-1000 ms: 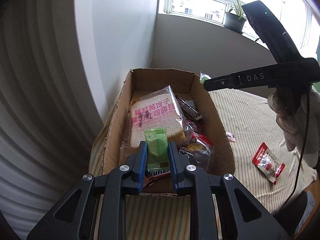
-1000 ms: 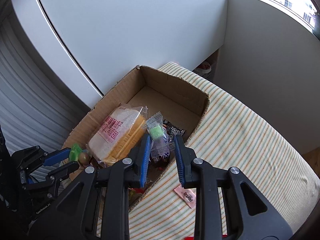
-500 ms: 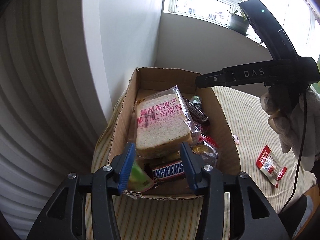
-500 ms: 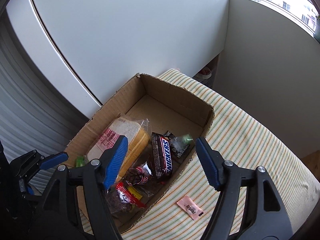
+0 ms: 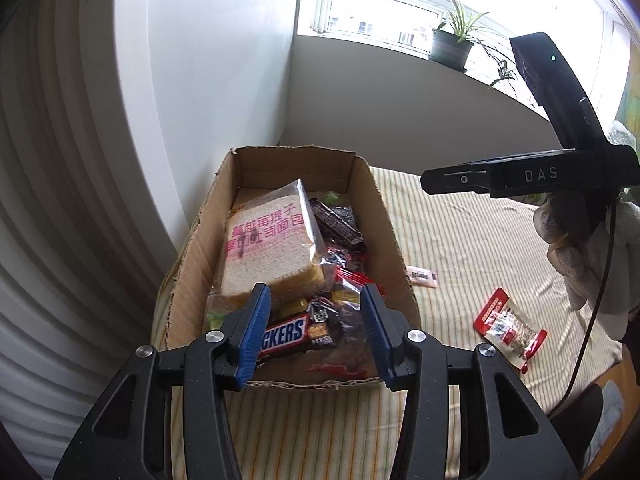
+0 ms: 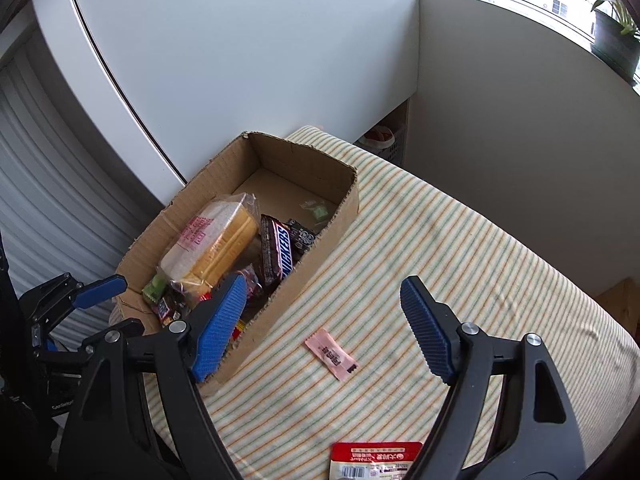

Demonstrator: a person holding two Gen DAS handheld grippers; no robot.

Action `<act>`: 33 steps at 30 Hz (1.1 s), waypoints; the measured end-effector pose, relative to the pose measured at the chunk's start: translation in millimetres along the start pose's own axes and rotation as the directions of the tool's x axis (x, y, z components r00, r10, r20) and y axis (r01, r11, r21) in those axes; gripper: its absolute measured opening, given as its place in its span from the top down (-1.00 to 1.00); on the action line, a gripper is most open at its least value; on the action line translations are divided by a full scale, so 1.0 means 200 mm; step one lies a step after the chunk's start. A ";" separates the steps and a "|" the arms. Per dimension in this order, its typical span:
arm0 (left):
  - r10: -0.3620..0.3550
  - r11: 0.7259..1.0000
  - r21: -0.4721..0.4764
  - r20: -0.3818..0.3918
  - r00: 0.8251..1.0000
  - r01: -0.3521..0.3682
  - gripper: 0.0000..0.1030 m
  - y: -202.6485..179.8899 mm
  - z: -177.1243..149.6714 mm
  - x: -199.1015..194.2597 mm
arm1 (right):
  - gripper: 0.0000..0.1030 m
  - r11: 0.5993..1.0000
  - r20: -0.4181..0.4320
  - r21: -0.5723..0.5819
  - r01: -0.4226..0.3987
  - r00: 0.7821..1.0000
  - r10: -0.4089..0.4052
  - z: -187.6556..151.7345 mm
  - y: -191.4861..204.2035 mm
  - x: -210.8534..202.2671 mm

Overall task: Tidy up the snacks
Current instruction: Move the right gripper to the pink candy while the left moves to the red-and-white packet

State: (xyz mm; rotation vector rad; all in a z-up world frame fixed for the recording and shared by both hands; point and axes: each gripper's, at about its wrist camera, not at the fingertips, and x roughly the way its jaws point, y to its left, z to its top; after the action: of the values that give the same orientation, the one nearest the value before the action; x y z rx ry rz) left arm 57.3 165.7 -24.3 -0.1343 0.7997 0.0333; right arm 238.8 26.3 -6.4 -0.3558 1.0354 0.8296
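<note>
- Left gripper (image 5: 316,330): jaws apart, empty, over the near end of the cardboard box (image 5: 390,236).
- Box: holds a bread bag (image 5: 268,250), candy bars and small wrappers.
- Pink packet (image 6: 331,354): on the striped cloth (image 6: 460,248), at the box's 3 o'clock.
- Right gripper (image 6: 325,330): jaws wide apart, empty, above the pink packet.
- Red packet (image 5: 509,328): on the cloth at 4 o'clock.

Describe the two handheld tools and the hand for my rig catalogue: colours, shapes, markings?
Both tools are matte black frames with silver bolts. The left tool and right tool carry blue ribbed pads. The right tool's body reads "DAS", with a small green light and a black cable. The hand wears a pale knitted glove.
</note>
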 end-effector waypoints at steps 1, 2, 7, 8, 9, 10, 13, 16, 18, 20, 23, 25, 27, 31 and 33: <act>-0.008 1.000 0.005 -0.001 1.000 0.008 0.12 -0.01 0.00 0.00 | -0.59 1.000 -0.003 0.000 0.004 1.000 -0.004 -0.03 -0.02 -0.02; -0.016 1.000 0.010 -0.002 1.000 0.016 0.12 -0.03 0.00 -0.01 | -0.59 1.000 -0.006 0.003 0.008 1.000 -0.008 -0.06 -0.04 -0.03; -0.050 0.998 0.033 -0.003 0.999 0.050 0.12 -0.12 -0.03 -0.03 | -0.59 1.000 -0.024 0.018 0.004 1.000 -0.004 -0.21 -0.11 -0.09; -0.054 0.998 0.037 -0.005 0.999 0.054 0.12 -0.14 -0.04 -0.03 | -0.59 1.000 -0.032 0.012 0.010 0.999 -0.010 -0.23 -0.11 -0.09; -0.062 0.997 0.041 -0.006 0.998 0.062 0.12 -0.16 -0.05 -0.04 | -0.59 1.000 -0.041 0.009 0.017 0.999 -0.017 -0.26 -0.12 -0.08; -0.070 0.996 0.049 -0.010 0.997 0.071 0.12 -0.18 -0.06 -0.04 | -0.59 1.000 -0.048 0.005 0.023 0.999 -0.022 -0.28 -0.12 -0.08; -0.093 0.992 0.083 -0.032 0.995 0.095 0.12 -0.26 -0.08 -0.04 | -0.59 1.000 -0.066 0.007 0.023 0.998 -0.023 -0.37 -0.14 -0.09; -0.108 0.986 0.122 -0.052 0.993 0.114 0.12 -0.34 -0.07 -0.01 | -0.59 1.000 -0.075 0.011 0.011 0.997 -0.010 -0.47 -0.14 -0.10; -0.122 0.982 0.138 -0.067 0.990 0.130 0.12 -0.38 -0.05 0.01 | -0.59 1.000 -0.080 0.015 -0.005 0.997 0.006 -0.53 -0.13 -0.11; -0.135 0.976 0.162 -0.090 0.987 0.148 0.12 -0.43 0.00 0.05 | -0.40 0.999 -0.085 0.013 -0.029 0.996 0.030 -0.58 -0.11 -0.13; -0.137 0.964 0.212 -0.120 0.983 0.160 0.27 -0.51 0.08 0.12 | 0.06 0.998 -0.094 0.016 -0.058 0.994 0.059 -0.63 -0.09 -0.14; -0.175 0.963 0.178 -0.150 0.973 0.201 0.37 -0.52 0.14 0.17 | 0.10 0.998 -0.089 0.020 -0.067 0.994 0.069 -0.63 -0.10 -0.13; -0.193 0.970 0.121 -0.154 0.969 0.212 0.48 -0.50 0.21 0.22 | 0.11 0.997 -0.085 0.021 -0.075 0.994 0.076 -0.62 -0.11 -0.12; -0.181 0.978 0.084 -0.108 0.977 0.191 0.48 -0.46 0.27 0.19 | 0.11 0.997 -0.085 -0.007 -0.079 0.993 0.078 -0.52 -0.10 -0.05; -0.169 0.981 0.079 -0.082 0.982 0.176 0.48 -0.43 0.27 0.14 | 0.11 0.997 -0.099 -0.040 -0.059 0.994 0.055 -0.45 -0.09 0.03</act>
State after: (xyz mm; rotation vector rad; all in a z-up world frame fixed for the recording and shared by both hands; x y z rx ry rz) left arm 122.2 87.9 0.6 -0.1237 0.8606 -0.1711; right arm 197.8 -38.7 -57.0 -0.4081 1.1247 0.8935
